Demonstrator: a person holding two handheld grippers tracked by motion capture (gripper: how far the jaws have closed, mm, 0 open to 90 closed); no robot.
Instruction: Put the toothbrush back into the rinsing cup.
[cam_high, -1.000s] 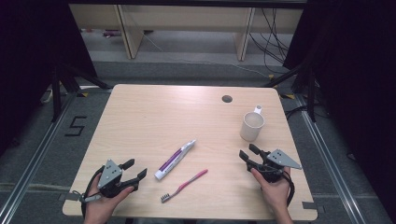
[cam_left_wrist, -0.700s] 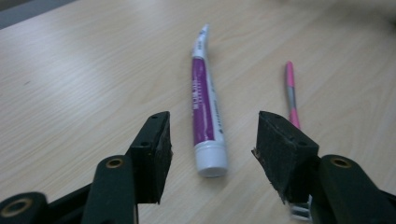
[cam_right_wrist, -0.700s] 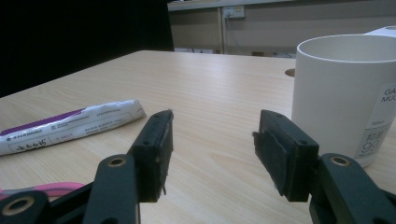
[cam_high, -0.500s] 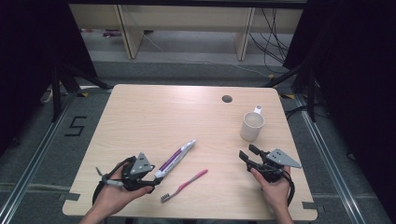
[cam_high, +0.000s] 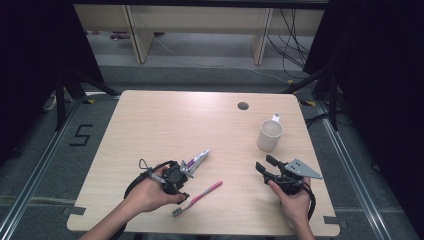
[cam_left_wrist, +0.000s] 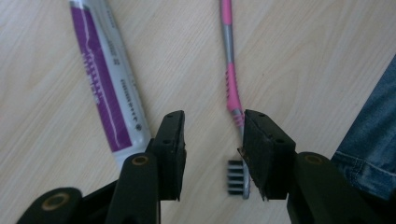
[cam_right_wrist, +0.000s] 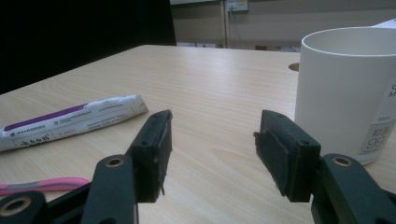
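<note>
A pink toothbrush (cam_high: 200, 195) (cam_left_wrist: 232, 84) lies slanted near the table's front, bristle head toward the person. A white and purple toothpaste tube (cam_high: 197, 161) (cam_left_wrist: 105, 79) (cam_right_wrist: 70, 120) lies just behind it. My left gripper (cam_high: 177, 189) (cam_left_wrist: 212, 135) hovers over the brush's head end, pointing down. Its jaws have just been closing and stand partly open. The brush neck lies on the table below them, close to the right jaw, with no pad touching it. My right gripper (cam_high: 265, 163) (cam_right_wrist: 212, 140) rests open and empty in front of a white mug (cam_high: 270, 135) (cam_right_wrist: 345, 93).
A round cable hole (cam_high: 243, 106) sits in the wooden table (cam_high: 165, 120) at the back. A small white piece (cam_high: 276, 117) juts out behind the mug. A denim-clad leg (cam_left_wrist: 369, 154) lies past the table's front edge. Shelves and cables stand beyond the table.
The left hand has moved right and upward from the front left corner to above the toothbrush head, its jaws narrower. The right hand, mug, tube and brush have not moved.
</note>
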